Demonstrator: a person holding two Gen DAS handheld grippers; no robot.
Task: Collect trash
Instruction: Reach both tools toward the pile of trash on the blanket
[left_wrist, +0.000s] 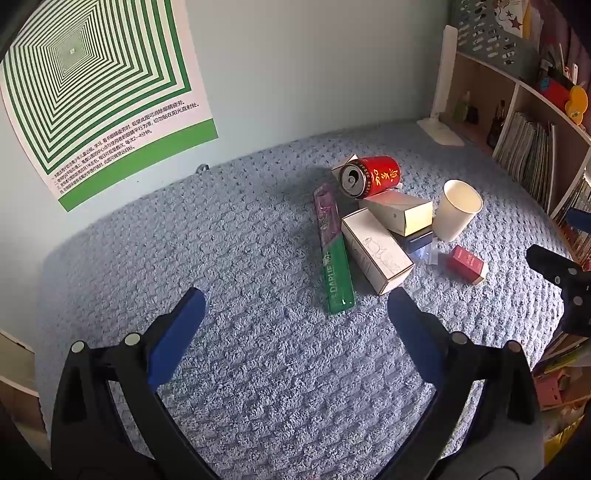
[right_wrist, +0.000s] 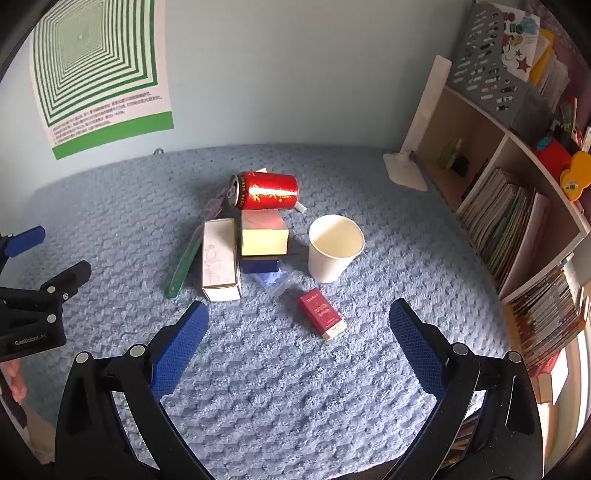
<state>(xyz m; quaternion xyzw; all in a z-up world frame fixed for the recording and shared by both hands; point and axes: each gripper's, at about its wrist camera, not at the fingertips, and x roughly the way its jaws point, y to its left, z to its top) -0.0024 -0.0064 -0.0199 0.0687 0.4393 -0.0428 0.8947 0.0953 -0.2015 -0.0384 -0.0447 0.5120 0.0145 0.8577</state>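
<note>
Jaws of left gripper wide open, empty, right gripper likewise

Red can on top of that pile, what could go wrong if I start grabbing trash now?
The red can lies on its side atop the boxes; pulling the yellow-ended box beneath could send it rolling. The paper cup stands upright and light, so a squeeze may crush or tip it. The clear plastic wrapper may slip from the tool.

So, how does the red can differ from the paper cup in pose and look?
The red can lies on its side; the paper cup stands upright. The can is shiny red with gold characters, the cup plain white. The can rests against the small boxes, the cup stands apart from them. The can's top has a small opening; the cup's mouth is fully open. Both sit on the blue towel.
</note>
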